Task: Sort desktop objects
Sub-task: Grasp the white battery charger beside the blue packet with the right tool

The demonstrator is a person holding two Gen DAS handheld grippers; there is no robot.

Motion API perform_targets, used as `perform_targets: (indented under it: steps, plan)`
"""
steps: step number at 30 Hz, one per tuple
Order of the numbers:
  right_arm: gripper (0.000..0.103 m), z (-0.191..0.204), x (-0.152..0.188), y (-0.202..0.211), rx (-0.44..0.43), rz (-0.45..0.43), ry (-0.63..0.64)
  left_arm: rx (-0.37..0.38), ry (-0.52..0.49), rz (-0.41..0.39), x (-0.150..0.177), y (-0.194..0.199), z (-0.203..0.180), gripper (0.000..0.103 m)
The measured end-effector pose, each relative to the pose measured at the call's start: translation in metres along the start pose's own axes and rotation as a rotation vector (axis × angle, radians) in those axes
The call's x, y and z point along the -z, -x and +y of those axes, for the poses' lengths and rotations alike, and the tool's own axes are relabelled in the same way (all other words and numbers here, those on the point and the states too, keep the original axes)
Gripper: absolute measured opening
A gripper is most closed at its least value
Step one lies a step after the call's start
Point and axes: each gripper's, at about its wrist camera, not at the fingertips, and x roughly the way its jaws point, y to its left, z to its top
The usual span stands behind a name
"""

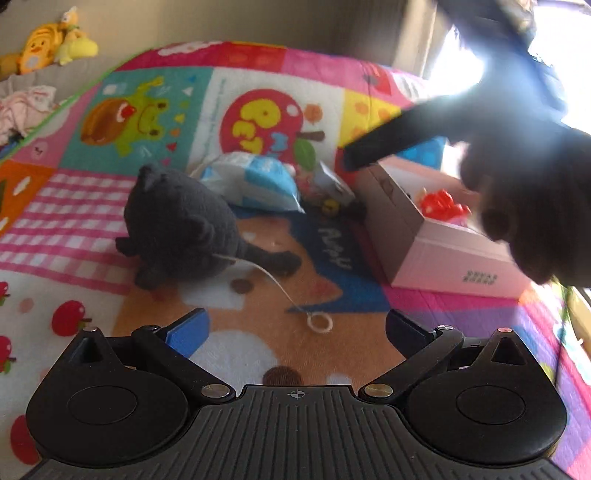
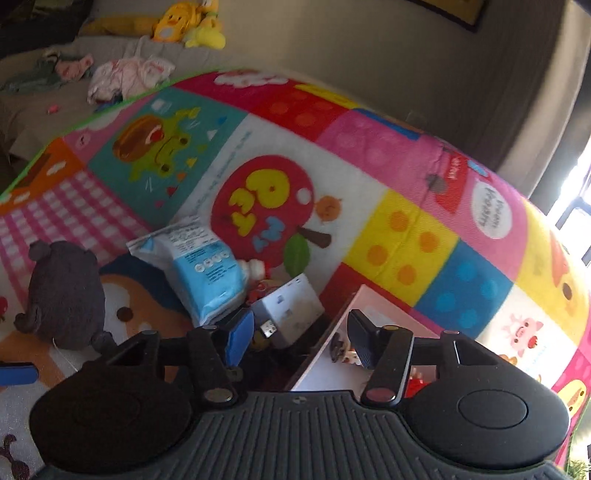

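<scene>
While empty and parted — right gripper [image 2: 299, 332] fingers over the pink box [image 2: 325, 365] rim.

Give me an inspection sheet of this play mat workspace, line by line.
Surface: colourful cartoon mat.
Job's things: dark plush toy; blue and white pouch; small grey box; open pink box holding a red toy.
Clutter: white string with ring trailing from the plush.
Grippers: left tool open, empty; right tool open, empty, above the pink box's edge.
Cables: nothing seen.
Surroundings: yellow plush toys, crumpled clothes, bright window.
</scene>
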Motion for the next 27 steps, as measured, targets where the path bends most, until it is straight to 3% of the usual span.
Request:
perform_targets:
  steps: [8, 10, 12, 15, 19, 25, 27]
  plan:
    - [0.056, 0.032, -0.023, -0.081, 0.076, 0.212, 0.032, 0.030, 0.025, 0.013, 0.003, -0.001, 0.006, 0.103]
    - [0.038, 0.028, -0.023, -0.089, 0.056, 0.270, 0.009, 0.037, 0.047, 0.014, 0.003, -0.002, 0.010, 0.103]
    - [0.027, 0.025, -0.023, -0.086, 0.056, 0.275, -0.003, 0.035, 0.040, 0.012, 0.004, -0.001, 0.008, 0.103]
    - [0.018, 0.014, -0.020, -0.064, 0.053, 0.225, -0.037, 0.043, 0.023, 0.005, 0.005, 0.000, 0.005, 0.103]
    - [0.017, -0.005, -0.010, -0.013, -0.049, 0.164, -0.129, 0.061, 0.023, 0.011, 0.005, -0.001, 0.006, 0.103]
    - [0.017, -0.043, 0.039, 0.076, -0.309, 0.115, -0.331, 0.079, -0.033, 0.015, 0.007, -0.001, -0.002, 0.103]
    - [0.017, -0.051, 0.059, 0.098, -0.354, 0.107, -0.389, 0.082, -0.055, 0.016, 0.009, -0.001, -0.005, 0.103]
